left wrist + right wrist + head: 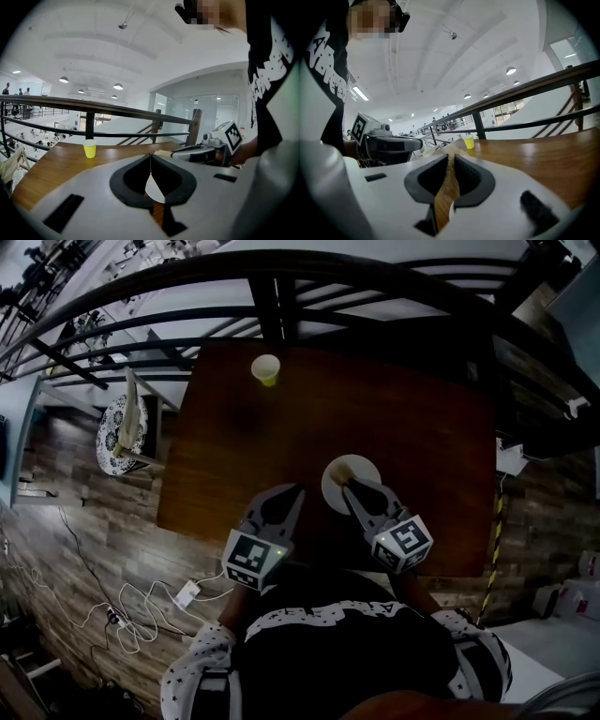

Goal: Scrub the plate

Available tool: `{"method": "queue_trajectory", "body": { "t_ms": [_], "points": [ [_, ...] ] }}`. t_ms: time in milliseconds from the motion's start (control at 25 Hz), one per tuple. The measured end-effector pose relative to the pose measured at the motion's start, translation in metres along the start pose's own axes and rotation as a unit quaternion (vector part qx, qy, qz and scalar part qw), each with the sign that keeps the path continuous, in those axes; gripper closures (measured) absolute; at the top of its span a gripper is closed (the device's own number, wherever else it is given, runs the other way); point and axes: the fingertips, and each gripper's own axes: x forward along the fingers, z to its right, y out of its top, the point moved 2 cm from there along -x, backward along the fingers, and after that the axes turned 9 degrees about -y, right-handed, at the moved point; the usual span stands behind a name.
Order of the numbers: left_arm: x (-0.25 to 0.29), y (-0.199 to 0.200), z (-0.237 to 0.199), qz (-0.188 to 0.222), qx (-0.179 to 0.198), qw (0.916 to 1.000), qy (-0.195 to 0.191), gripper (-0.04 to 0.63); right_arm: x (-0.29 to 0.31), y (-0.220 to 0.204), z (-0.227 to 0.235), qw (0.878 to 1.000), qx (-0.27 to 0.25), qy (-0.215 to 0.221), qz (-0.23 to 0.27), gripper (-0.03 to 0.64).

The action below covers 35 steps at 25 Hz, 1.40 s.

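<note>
Tan sponge (447,187) between right gripper (350,487) jaws, over plate (362,468).

Seen from the person's head, one camera looks steeply down on the dark brown wooden table (412,427), with the small yellow paper cup (266,369) at upper centre of frame. The camera on the left gripper (150,156) rides low and close over the tabletop, facing along meeting jaws toward the black metal railing (89,104), cup at left. The right gripper (451,154) camera, equally low, looks along jaws pinching a flat tan scrubbing pad (448,187), cup near centre. All three views share table and cup.
</note>
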Motion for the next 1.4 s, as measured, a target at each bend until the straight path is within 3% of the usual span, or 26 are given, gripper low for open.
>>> {"method": "queue_trajectory", "body": {
  "t_ms": [560, 1400],
  "points": [
    [-0.005, -0.003, -0.027, -0.007, -0.011, 0.9999, 0.010, 0.581, 0.038, -0.020, 0.009, 0.998, -0.040, -0.007, -0.041, 0.568],
    [-0.008, -0.005, -0.051, -0.014, -0.020, 0.9993, 0.029, 0.581, 0.078, -0.055, 0.032, 0.986, -0.104, -0.031, -0.124, 0.568]
  ]
}}
